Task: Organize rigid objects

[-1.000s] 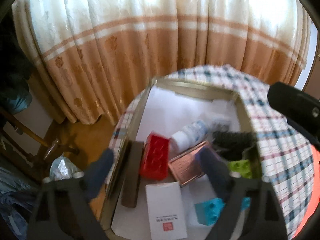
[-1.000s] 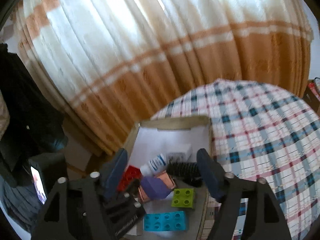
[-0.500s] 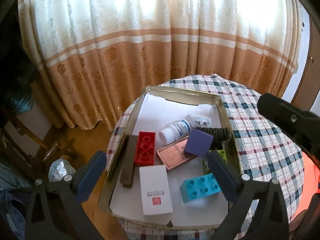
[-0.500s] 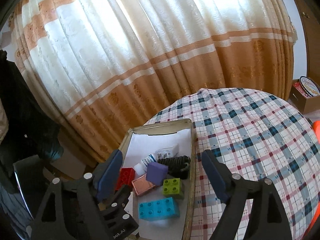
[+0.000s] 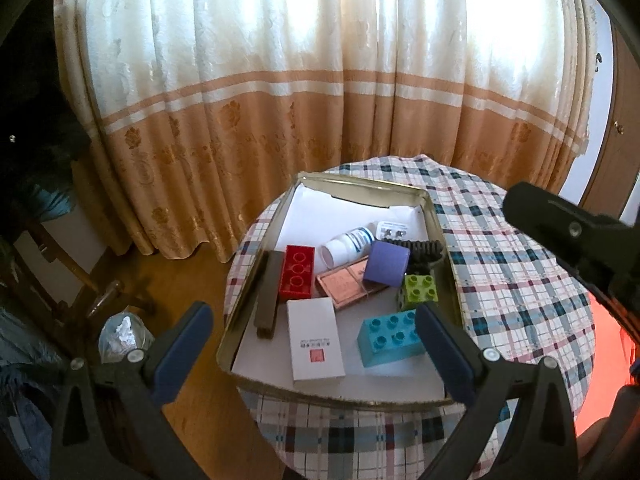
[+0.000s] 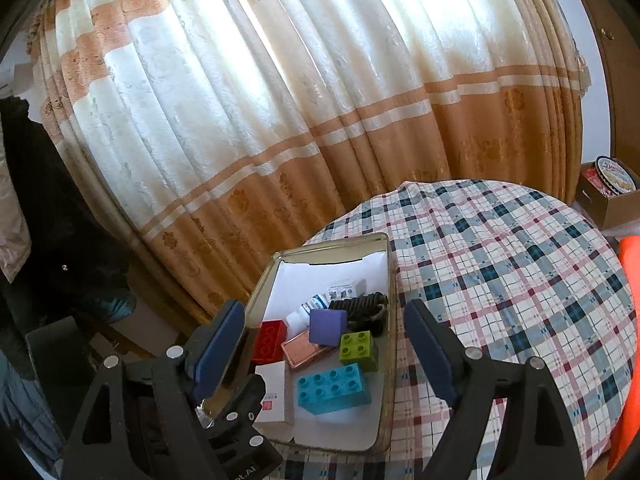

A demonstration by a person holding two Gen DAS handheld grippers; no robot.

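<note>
A metal tray lined with white paper sits on the checked table; it also shows in the right wrist view. In it lie a red brick, a purple block, a pink case, a green brick, a blue brick, a white box, a white bottle, a dark bar and a black comb. My left gripper is open and empty, held above the tray's near edge. My right gripper is open and empty above the tray.
The round table with a checked cloth stands against a cream and orange curtain. A cardboard box with a tin is at the far right. Wooden floor and a chair lie left of the table. An orange thing is at the right edge.
Both grippers have pulled back and up from the tray. The purple block, earlier between the left fingers, now rests on the pink case in the tray.
</note>
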